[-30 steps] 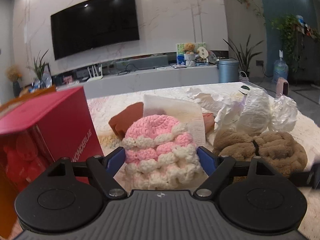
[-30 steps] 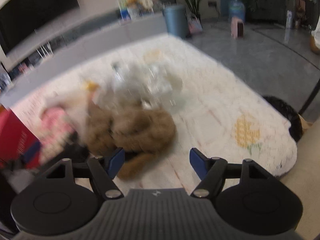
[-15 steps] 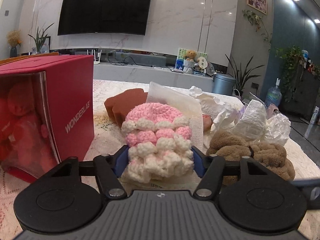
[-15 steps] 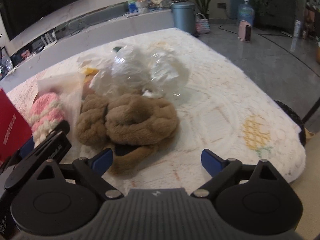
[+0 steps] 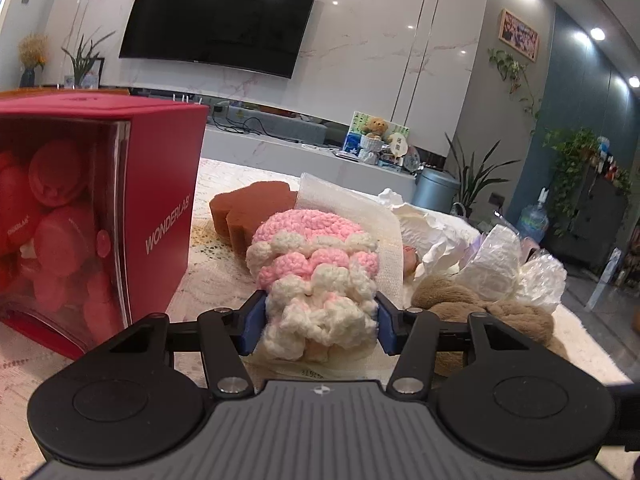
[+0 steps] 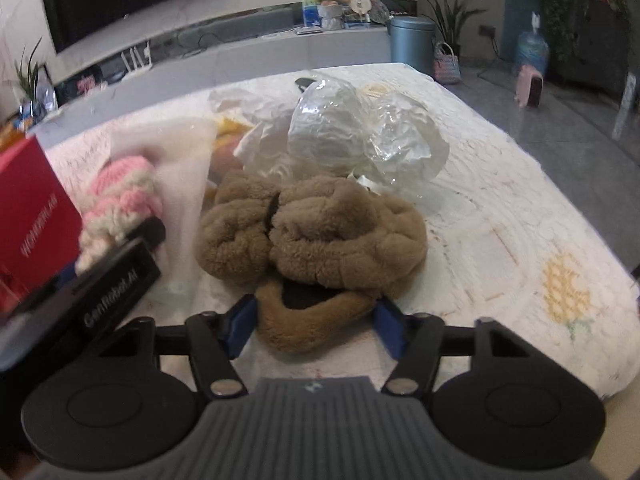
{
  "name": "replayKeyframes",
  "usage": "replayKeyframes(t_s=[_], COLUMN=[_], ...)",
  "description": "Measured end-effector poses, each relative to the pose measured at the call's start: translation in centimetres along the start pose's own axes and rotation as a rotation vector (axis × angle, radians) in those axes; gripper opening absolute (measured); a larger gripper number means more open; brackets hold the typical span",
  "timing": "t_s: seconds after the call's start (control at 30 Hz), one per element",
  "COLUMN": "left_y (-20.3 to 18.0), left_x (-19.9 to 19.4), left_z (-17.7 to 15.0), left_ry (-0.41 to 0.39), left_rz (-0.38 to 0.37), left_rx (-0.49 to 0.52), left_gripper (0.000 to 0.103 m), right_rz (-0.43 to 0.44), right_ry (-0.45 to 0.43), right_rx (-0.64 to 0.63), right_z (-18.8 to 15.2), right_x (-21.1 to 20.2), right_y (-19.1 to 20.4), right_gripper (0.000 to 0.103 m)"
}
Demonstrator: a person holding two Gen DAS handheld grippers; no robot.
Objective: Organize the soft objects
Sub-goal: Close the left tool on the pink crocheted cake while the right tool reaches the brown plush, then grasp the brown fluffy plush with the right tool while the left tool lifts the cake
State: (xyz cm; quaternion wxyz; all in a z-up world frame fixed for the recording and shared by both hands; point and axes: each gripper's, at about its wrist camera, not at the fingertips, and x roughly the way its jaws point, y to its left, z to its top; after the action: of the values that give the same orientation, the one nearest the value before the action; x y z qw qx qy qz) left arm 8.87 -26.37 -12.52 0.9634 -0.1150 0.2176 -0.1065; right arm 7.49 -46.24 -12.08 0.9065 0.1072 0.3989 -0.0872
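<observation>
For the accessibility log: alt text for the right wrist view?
The right tongs close around the near edge of a fluffy brown plush hat on a white lace tablecloth, with crumpled clear plastic bags behind.

Pink-white crochet piece (image 5: 316, 276), brown plush (image 6: 316, 236)

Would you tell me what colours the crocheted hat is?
Pink and cream bands on the crocheted hat, clearest in the left wrist view.
</observation>
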Motion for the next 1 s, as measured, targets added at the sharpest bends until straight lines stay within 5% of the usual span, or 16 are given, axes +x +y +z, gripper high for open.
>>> replayKeyframes(t_s=[0.27,0.67,0.8,0.87,1.0], left_y=[0.9,0.6,0.7,0.8,0.8], left_x=[0.5,0.6,0.8,0.8,0.8], left_z=[0.4,0.4,0.4,0.4,0.4], left_ry=[0.027,0.028,0.033,0.034,0.034], left_rz=[-0.044,-0.035,-0.039,-0.041,-0.043], left_rx=[-0.063,-0.039,-0.047,-0.052,-0.056], left_gripper=[0.063,0.066,0.068,0.068,0.069], right_rz=[0.044,0.361,0.308,0.229,0.21], right_ry=[0.002,-0.003,0.0,0.0,0.006], right_rx=[0.164,0.83,0.636,0.501,0.468], right_z=[0.2,-3.0,-1.6,-1.1,-0.9], right_x=[-0.4,0.5,0.2,0.1,0.0], right_y=[-1.3,-7.2,-5.4,-3.8,-3.2], right_gripper=[0.041,0.042,0.032,0.013,0.009])
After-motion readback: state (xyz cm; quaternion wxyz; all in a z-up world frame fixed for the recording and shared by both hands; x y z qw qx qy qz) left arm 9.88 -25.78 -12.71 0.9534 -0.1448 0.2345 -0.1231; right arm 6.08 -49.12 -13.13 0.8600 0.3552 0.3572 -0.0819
